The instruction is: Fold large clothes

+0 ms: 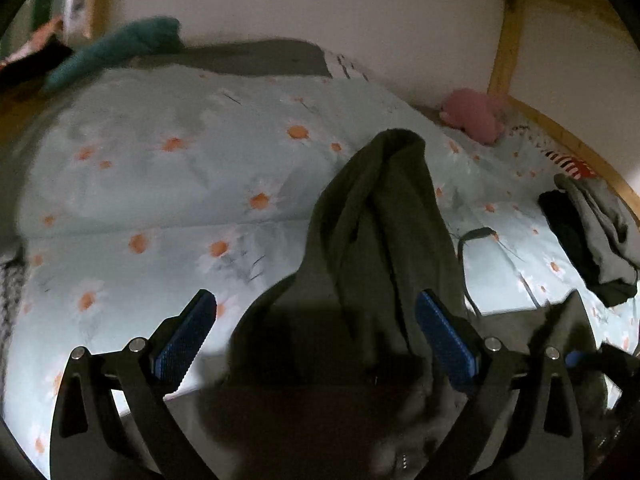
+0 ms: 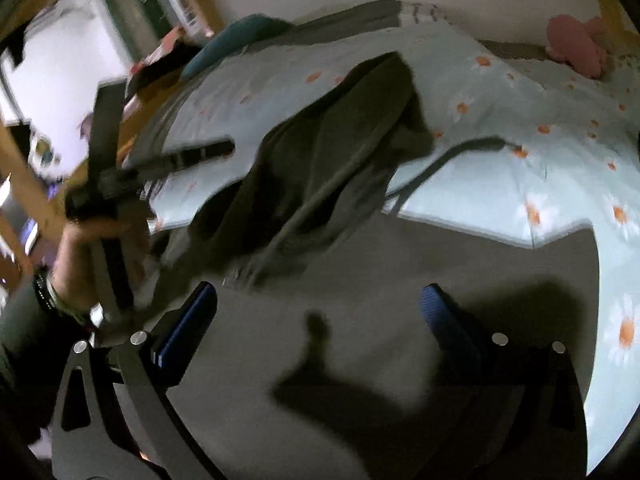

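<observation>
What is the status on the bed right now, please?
Left gripper open, right gripper open, both empty. Dark green garment bunched on floral duvet. Grey clothes nearby.

Daisy-print bed (image 1: 160, 208) carries olive garment (image 1: 372, 216), pink toy (image 1: 476, 114)

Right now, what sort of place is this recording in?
Probably a bedroom: a daisy-print quilt over a bed, a wooden bed frame against the wall, and a pink soft toy at the edge.

A daisy-print duvet (image 1: 160, 200) covers the wooden-framed bed (image 1: 504, 52) beside a white wall (image 1: 320, 0).
</observation>
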A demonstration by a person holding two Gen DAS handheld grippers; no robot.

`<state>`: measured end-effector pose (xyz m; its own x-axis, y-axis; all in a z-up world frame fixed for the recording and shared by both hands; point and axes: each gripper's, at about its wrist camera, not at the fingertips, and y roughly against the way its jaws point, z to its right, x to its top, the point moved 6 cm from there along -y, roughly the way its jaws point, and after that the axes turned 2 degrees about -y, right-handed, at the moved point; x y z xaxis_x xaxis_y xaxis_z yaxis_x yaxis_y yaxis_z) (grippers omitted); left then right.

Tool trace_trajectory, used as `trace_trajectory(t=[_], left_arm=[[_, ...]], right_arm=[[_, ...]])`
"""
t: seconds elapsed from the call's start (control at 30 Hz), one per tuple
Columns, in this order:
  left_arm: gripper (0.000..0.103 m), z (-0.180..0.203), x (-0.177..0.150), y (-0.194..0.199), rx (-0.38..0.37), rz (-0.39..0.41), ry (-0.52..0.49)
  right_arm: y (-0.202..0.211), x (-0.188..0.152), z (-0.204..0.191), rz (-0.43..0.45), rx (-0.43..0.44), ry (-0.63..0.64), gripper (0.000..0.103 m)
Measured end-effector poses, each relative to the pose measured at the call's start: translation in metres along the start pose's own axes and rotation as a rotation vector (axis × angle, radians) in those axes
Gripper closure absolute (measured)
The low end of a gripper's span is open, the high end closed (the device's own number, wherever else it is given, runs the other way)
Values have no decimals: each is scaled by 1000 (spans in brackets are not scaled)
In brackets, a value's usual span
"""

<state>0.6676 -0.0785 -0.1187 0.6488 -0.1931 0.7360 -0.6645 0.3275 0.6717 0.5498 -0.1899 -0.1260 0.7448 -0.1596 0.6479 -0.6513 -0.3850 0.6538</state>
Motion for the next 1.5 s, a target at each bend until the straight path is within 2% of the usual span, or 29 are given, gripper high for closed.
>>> trace_trajectory(t=[0.17,0.3,0.43,0.47,0.5,0.53,0.57,0.6,0.63,0.67,0.7,0.8,0.97,1.1,1.27,1.37,1.5], left_arm=[[5,-1,34,-56,-23,-37,-10],[5,2,55,-89,-20,-64,-63],[6,3,77,-112,-10,-77,-95],[15,4,81,-121,-46,-99,-87],[65,4,82,-128,-75,-122,-76],[94,3,81,-141,-102,-184,-47],[91,1,79,-149,-101,-220,-28],[91,1,77,-154,-109,-245,-20],[92,2,76,-159,-117,-262,-24],[92,3,76,-159,-117,-265,-31],[92,3,78,-159,-120,-267,-38],[93,-1,102,-148,-117,-228,-33],[93,-5,163,-136,-81,-184,-59],[93,-10,211,-129,-33,-145,-61],[93,-22,269,-119,39,-58,-23],[93,-23,289,-100,79,19,-30],[93,-13,279,-75,112,81,-65]], right_arm=[[-39,70,35,23,-35,-41,3],[-86,127,61,44,-54,-56,3],[-124,174,69,67,-61,-33,3],[-138,187,71,62,-72,-23,7],[-151,194,74,39,-80,-24,13],[-162,197,76,4,-82,-30,36],[-180,198,82,-68,-92,-45,67],[-189,199,85,-104,-90,-51,77],[-198,198,85,-141,-82,-42,82],[-199,200,82,-141,-83,-17,89],[-198,204,80,-129,-79,-2,90],[-174,239,73,3,-63,24,92],[-166,296,41,68,-110,138,92],[-161,348,21,140,-125,149,93],[-150,419,6,223,-160,171,93],[-133,438,-7,277,-136,183,92],[-109,422,-23,319,-125,274,92]])
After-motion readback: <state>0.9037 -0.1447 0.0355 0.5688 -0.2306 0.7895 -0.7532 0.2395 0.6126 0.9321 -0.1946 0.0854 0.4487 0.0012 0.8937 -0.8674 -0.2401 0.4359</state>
